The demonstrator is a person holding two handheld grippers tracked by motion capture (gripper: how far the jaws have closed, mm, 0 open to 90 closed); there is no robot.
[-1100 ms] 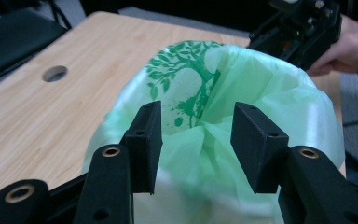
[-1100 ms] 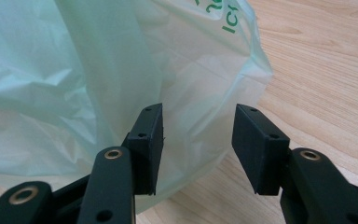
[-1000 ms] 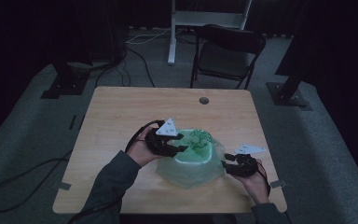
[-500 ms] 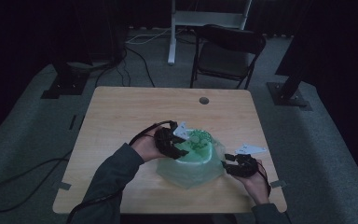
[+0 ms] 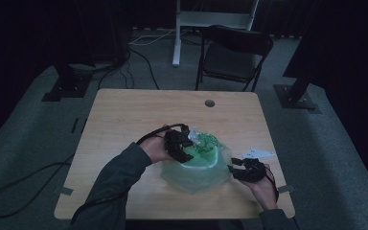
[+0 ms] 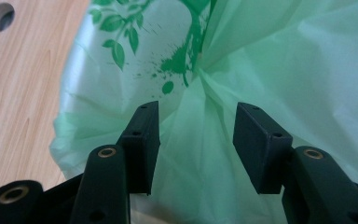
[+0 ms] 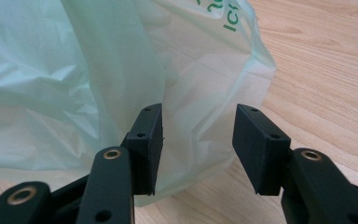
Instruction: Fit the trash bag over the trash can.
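The left claw (image 5: 188, 143) has slid across from the green plastic bag's (image 5: 196, 167) left edge to over its printed top.

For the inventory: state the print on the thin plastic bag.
Dark green leaves and splashes on the pale green plastic bag, clearest in the left gripper view.

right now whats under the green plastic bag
The green plastic bag lies crumpled on the wooden table, bare wood showing around its edges. The film is cloudy and bunched, so whatever sits beneath or inside it is hidden.
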